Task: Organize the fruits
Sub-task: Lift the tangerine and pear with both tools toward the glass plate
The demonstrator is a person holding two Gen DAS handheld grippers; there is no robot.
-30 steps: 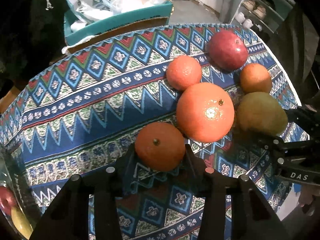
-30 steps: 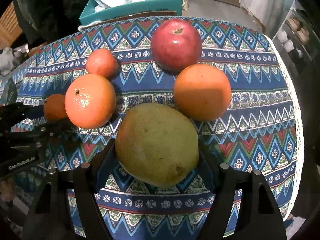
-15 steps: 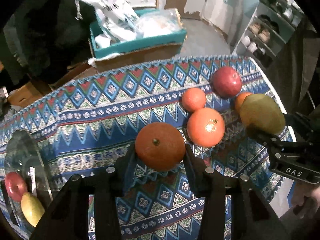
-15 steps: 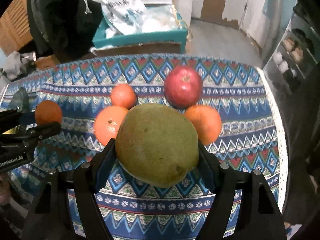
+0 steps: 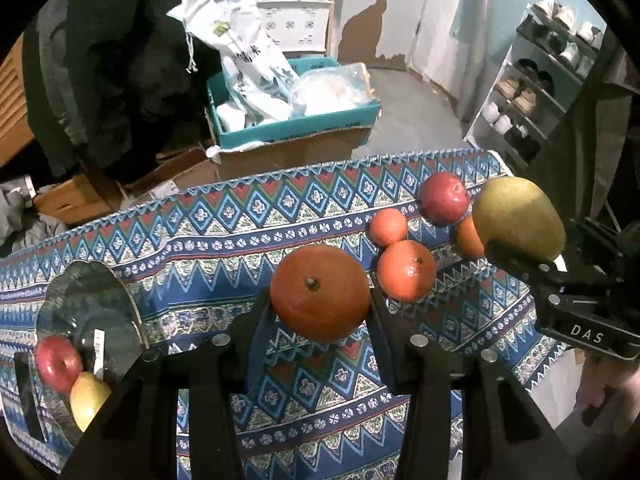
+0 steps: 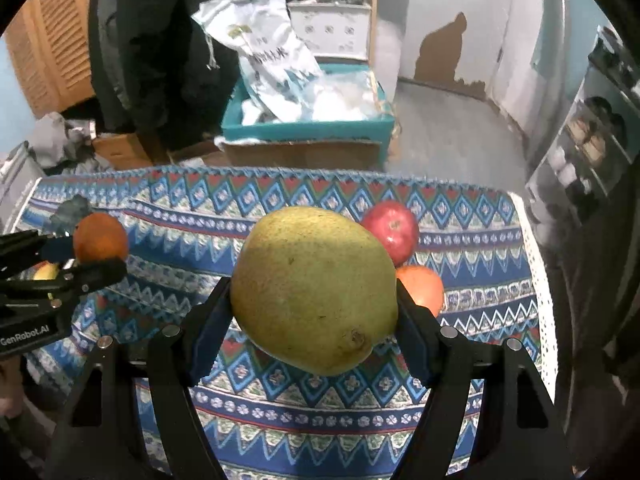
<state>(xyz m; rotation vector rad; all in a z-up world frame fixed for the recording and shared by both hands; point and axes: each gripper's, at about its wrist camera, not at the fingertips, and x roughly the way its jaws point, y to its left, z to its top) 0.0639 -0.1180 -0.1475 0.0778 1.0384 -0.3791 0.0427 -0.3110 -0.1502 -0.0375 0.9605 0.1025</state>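
Both grippers have come up off the worktop [image 5: 224, 216] since the earlier frame, each with its fruit: cloth pattern looks smaller, more of the room behind shows, glass bowl [image 5: 86, 304] now in the left view

Left gripper [image 5: 320, 308] clamped on a mandarin [image 5: 320, 292], stem end facing the camera. Right gripper [image 6: 314, 312] clamped on a green-yellow mango [image 6: 314, 288], long axis running across the jaws, tilted, stem scar low right

Key relation: the glass bowl sits at the left end of the worktop, left of and below the mandarin in the left view. Left hand is clearly the nearer one; the mango is on the far side of the mandarin from the bowl, so my read is mandarin goes in first

Bowl already holds a red apple [image 5: 56, 362] and a yellowish fruit [image 5: 90, 398], both crowded at its near side

On the cloth right of the mandarin: two oranges [image 5: 406, 270], a red apple [image 5: 444, 198], one more orange mostly behind the mango

Hard to read: bowl rim is transparent and cut by the frame edge, free space inside unclear. In the right view the bowl is blocked by the left gripper
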